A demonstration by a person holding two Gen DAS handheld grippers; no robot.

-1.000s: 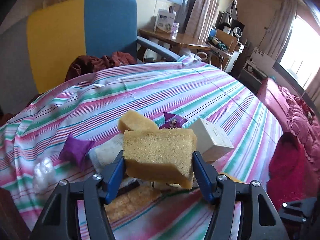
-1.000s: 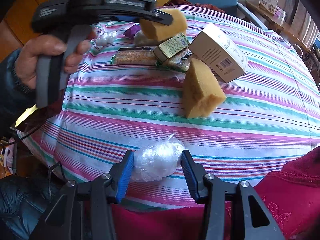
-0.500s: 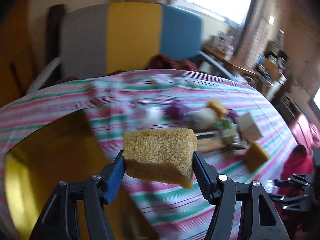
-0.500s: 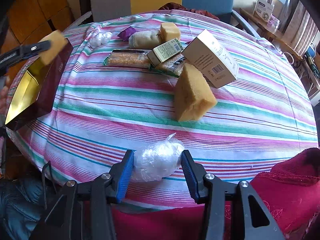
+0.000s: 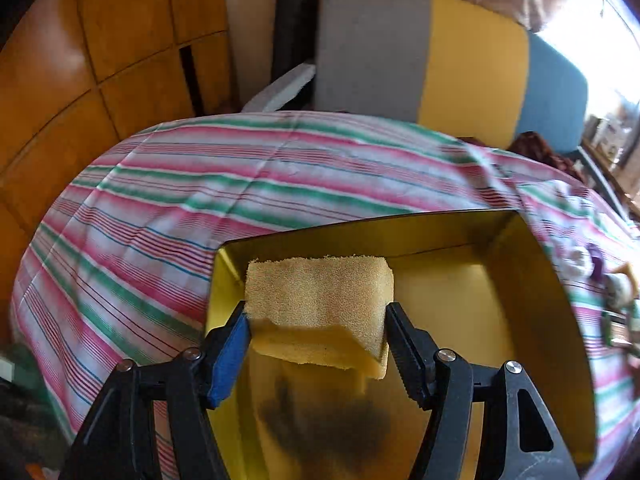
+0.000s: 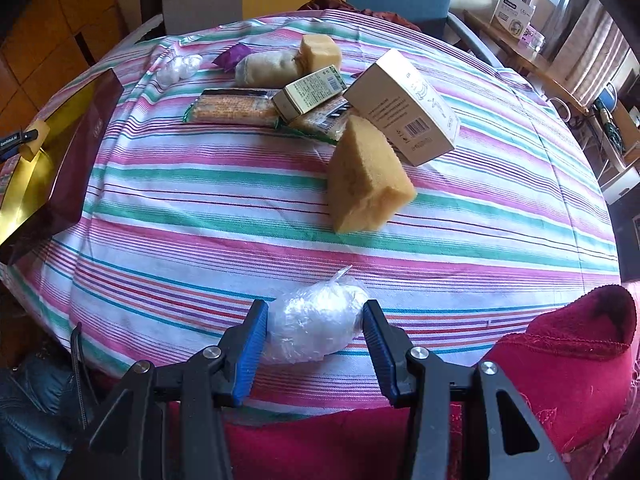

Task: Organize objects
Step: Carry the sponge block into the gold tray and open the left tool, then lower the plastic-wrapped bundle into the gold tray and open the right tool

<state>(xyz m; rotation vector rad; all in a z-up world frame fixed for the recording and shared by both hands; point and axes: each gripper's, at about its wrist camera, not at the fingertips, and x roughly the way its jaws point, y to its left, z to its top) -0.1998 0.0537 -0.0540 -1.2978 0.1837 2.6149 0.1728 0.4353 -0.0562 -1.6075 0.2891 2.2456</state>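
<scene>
**Sponge held over the gold box, bag gripped at the near edge**

The left tool [image 5: 316, 336] is closed on a yellow sponge [image 5: 320, 304], holding it above the gold-lined box [image 5: 532, 292] at the counter's left edge. The right tool [image 6: 314, 330] is clamped on a clear plastic bag [image 6: 316, 322] at the counter's [image 6: 200, 208] near edge. Toward the middle and far edge lie a second sponge [image 6: 368, 180], a carton [image 6: 404, 104], a small box [image 6: 310, 90] and a snack pack [image 6: 232, 108].
</scene>
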